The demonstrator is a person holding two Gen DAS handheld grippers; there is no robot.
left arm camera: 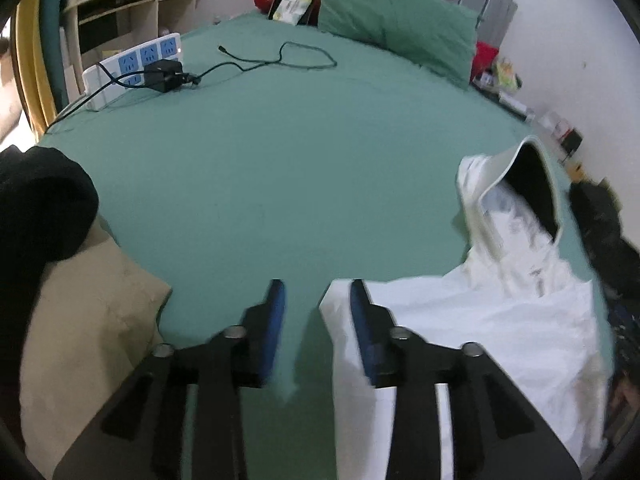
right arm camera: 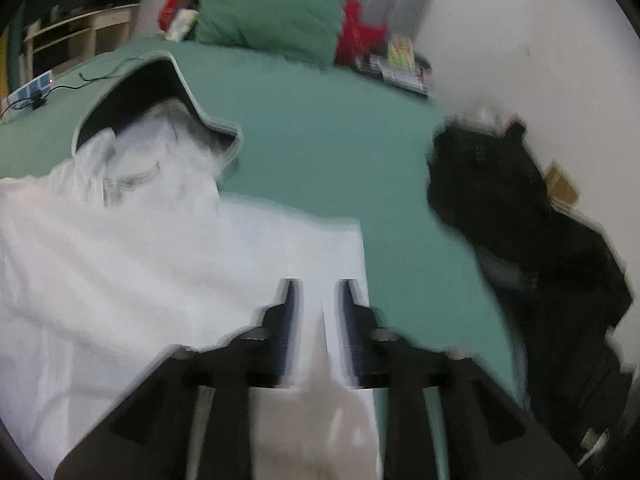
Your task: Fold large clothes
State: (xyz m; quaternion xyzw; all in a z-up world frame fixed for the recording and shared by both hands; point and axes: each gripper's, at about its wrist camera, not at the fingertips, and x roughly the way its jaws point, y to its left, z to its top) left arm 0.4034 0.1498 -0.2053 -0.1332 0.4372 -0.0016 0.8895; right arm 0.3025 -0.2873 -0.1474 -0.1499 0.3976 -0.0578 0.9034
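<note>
A white hooded garment [left arm camera: 500, 304] lies crumpled on the green bed [left arm camera: 280, 168], its dark-lined hood [left arm camera: 528, 188] standing up at the far end. My left gripper [left arm camera: 318, 292] is open just above the sheet, its right finger over the garment's near left corner. In the blurred right wrist view the same garment [right arm camera: 132, 248] spreads to the left, hood [right arm camera: 136, 100] up. My right gripper [right arm camera: 314, 292] is open over the garment's near right corner, with white cloth showing between its fingers.
A black garment pile [right arm camera: 532, 248] lies at the bed's right edge. A beige cushion [left arm camera: 88, 320] and black cloth [left arm camera: 40, 208] sit at the left. A power strip [left arm camera: 132, 68], charger and cable [left arm camera: 280, 60] lie far left. A green pillow [left arm camera: 392, 20] leans on the headboard.
</note>
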